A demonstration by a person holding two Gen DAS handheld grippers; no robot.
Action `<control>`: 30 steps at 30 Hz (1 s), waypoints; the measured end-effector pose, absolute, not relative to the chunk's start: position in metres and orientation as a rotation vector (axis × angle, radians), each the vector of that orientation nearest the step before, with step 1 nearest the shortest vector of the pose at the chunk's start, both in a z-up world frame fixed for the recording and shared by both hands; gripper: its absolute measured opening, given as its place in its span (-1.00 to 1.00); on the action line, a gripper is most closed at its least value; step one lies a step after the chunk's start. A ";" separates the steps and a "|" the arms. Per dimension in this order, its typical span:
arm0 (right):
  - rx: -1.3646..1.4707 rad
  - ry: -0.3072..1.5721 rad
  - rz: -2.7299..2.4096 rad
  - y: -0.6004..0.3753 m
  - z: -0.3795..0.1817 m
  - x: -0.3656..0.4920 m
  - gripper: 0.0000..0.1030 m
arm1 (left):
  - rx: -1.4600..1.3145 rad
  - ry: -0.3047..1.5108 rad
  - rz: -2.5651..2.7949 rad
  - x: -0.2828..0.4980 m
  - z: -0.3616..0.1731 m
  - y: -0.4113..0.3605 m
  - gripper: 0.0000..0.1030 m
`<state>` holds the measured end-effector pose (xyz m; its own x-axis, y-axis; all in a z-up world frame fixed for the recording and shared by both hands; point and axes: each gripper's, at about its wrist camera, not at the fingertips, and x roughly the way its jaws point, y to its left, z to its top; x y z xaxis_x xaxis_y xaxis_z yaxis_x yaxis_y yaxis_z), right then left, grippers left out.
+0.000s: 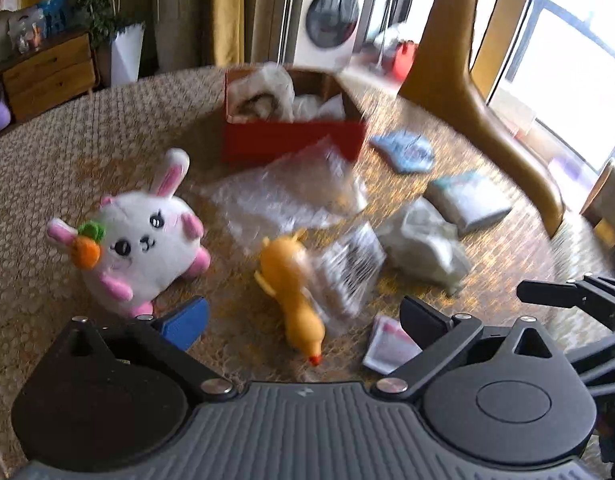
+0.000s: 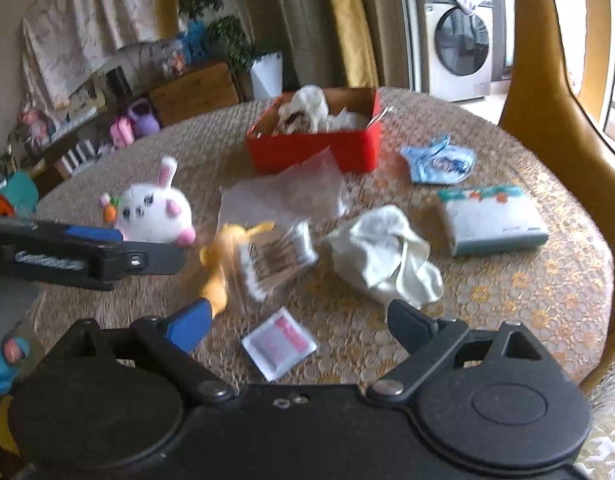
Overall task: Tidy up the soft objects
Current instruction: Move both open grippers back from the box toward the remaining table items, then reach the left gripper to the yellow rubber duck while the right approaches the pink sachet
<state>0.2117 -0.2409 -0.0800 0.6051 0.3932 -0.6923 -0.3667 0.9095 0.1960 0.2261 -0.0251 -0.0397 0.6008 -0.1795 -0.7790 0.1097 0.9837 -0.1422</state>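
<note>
Both tools wide open (empty)

- We cannot read the print on the clear packet, smeared by motion blur.
- The red box hides most of its contents from us.
</note>
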 end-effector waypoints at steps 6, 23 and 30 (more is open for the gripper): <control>0.004 0.860 0.487 -0.232 -0.094 0.214 0.81 | -0.008 0.939 -0.176 0.239 -0.041 -0.014 0.99; -0.045 0.932 0.555 -0.216 -0.122 0.230 0.68 | 0.039 0.967 -0.143 0.244 -0.092 -0.021 0.99; -0.099 0.954 0.577 -0.206 -0.130 0.233 0.57 | 0.063 0.963 -0.119 0.247 -0.110 -0.024 0.96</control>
